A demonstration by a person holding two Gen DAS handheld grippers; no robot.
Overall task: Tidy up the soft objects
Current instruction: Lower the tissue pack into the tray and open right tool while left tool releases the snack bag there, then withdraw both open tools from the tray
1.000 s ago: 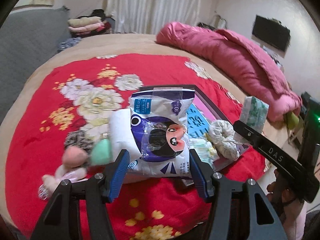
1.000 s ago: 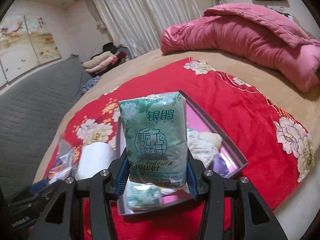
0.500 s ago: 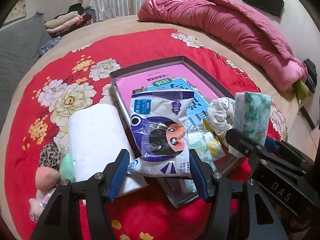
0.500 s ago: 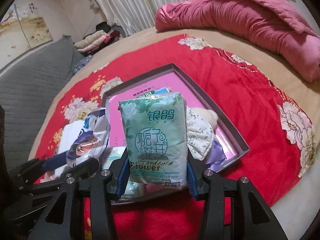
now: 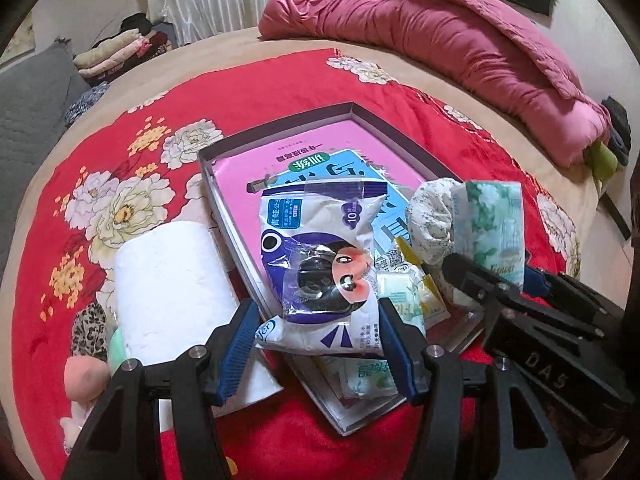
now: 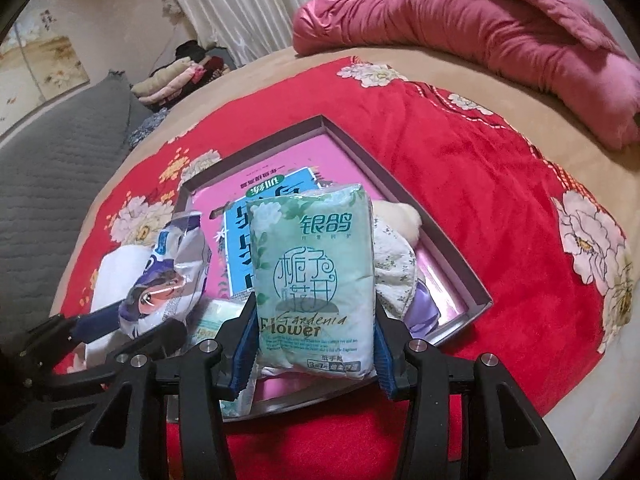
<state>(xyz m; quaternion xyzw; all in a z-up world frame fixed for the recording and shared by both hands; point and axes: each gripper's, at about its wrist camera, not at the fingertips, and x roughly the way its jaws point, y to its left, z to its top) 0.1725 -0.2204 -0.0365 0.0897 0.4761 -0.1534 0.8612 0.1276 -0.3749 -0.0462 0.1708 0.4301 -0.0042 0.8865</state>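
My left gripper (image 5: 320, 336) is shut on a white and purple wipes pack (image 5: 320, 264) with a cartoon face, held above the near end of a grey tray (image 5: 280, 132). My right gripper (image 6: 312, 344) is shut on a green tissue pack (image 6: 312, 272) printed "Gardenia Flower", also over the tray (image 6: 460, 256). In the left wrist view the tissue pack (image 5: 492, 224) and the right gripper (image 5: 500, 276) stand at the right. The right wrist view has the wipes pack (image 6: 172, 272) at the left. The tray holds a blue and pink package (image 5: 320, 164), a floral cloth bundle (image 5: 432, 216) and small sachets (image 5: 404, 296).
A white paper roll (image 5: 172, 288) lies left of the tray on the red flowered blanket (image 5: 280, 76). A pink and green plush toy (image 5: 88, 372) and a leopard-print piece (image 5: 88, 328) lie near it. A pink quilt (image 5: 460, 44) is heaped at the far right. Folded clothes (image 5: 116, 52) sit far left.
Both grippers have come down closer to the tray with their packs still held. The left one swung right, so the tray now lies under the wipes pack.
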